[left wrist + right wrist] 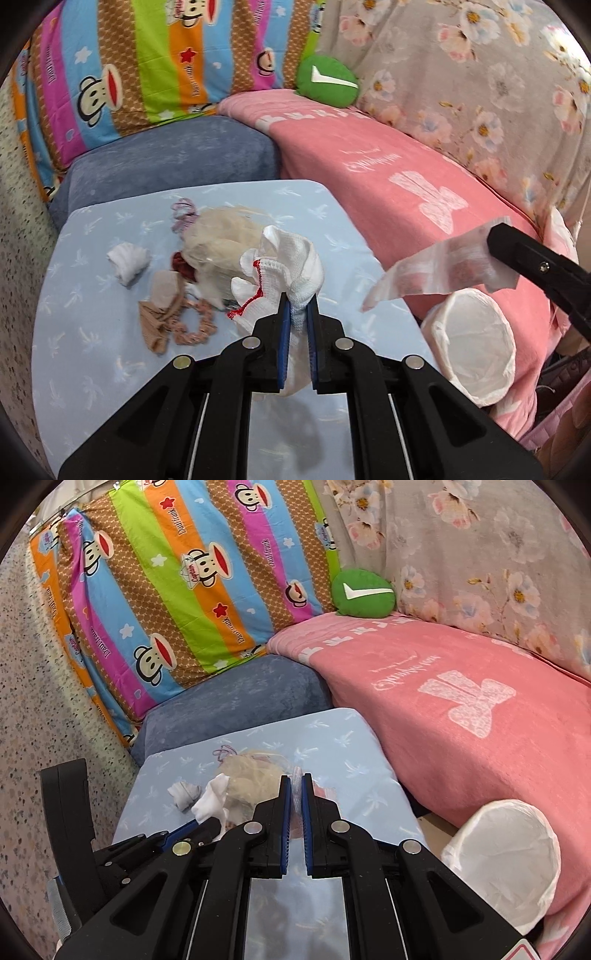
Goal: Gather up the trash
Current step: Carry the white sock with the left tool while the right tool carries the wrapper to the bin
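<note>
My left gripper (297, 306) is shut on a white knitted glove (291, 258) with red trim, held up over the light blue table (110, 350). From the right, my right gripper (496, 240) comes into the left wrist view, shut on a thin see-through plastic wrapper (424, 277) that hangs toward the table. In the right wrist view that wrapper (296, 797) sits pinched between the right gripper's (295, 781) blue pads. The left gripper (212, 821) and its glove (214, 801) show at lower left. A bin lined with a white bag (476, 343) (506, 856) leans by the pink-covered seat.
On the table lie a crumpled white tissue (127, 260), a beige mesh pouch (218, 240), a purple hair tie (183, 216), a pink scrunchie (195, 325) and a brown stocking (159, 321). A blue cushion (166, 158), a striped monkey-print quilt (129, 74) and a green pillow (327, 81) stand behind.
</note>
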The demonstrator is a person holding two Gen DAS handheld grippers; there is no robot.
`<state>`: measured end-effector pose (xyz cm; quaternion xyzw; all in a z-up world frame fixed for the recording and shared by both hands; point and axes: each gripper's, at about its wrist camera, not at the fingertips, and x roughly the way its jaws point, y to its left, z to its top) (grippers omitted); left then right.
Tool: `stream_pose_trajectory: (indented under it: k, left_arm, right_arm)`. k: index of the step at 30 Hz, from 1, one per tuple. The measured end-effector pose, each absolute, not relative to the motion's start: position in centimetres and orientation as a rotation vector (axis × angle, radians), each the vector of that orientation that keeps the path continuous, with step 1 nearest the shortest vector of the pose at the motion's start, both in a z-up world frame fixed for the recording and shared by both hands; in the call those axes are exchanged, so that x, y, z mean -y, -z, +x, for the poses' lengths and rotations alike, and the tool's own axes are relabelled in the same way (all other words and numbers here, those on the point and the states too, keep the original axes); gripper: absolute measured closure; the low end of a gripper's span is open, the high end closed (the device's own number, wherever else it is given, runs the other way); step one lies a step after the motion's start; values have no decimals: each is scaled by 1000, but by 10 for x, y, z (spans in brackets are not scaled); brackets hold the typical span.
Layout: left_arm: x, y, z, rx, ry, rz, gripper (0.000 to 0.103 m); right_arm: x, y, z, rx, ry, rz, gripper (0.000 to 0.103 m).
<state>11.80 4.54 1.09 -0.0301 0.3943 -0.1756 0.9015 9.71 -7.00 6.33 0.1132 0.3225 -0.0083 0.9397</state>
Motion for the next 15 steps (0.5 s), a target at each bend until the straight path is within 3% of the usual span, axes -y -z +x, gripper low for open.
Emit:
stream_pose_trajectory:
  k: [15]
  left_arm:
    - [68, 0, 82, -847, 541, 86, 94]
  right_arm:
    - [187, -36, 39, -682, 210, 321, 98]
